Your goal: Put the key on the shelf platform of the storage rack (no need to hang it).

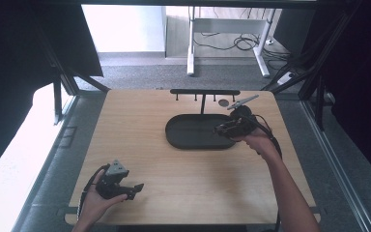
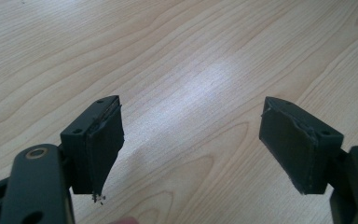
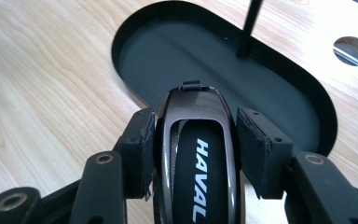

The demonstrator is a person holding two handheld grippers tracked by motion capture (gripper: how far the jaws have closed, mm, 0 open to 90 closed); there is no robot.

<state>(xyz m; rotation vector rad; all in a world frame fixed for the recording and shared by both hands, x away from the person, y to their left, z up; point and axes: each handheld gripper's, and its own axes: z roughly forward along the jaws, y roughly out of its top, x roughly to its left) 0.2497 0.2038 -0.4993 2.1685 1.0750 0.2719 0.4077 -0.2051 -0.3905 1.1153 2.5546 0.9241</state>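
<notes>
My right gripper (image 3: pixel 193 133) is shut on a dark car key fob (image 3: pixel 196 154) lettered HAVAL, held by its sides just over the near right rim of a black oval tray (image 3: pixel 168 51). In the high view that gripper (image 1: pixel 222 128) sits at the tray's (image 1: pixel 188 131) right end. A thin black post (image 3: pixel 250 25) rises from the tray's far side and carries a bar with small hooks (image 1: pixel 204 92). My left gripper (image 1: pixel 136 189) rests near the table's front left corner, open. Its pads (image 2: pixel 105 140) stand wide apart over bare wood, nothing between them.
A round hole (image 1: pixel 223 103) in the tabletop lies behind the tray, with a grey clip-like tool (image 1: pixel 244 101) beside it. The wooden table (image 1: pixel 140 121) has free room on its left half. Desk legs and cables stand on the floor beyond the far edge.
</notes>
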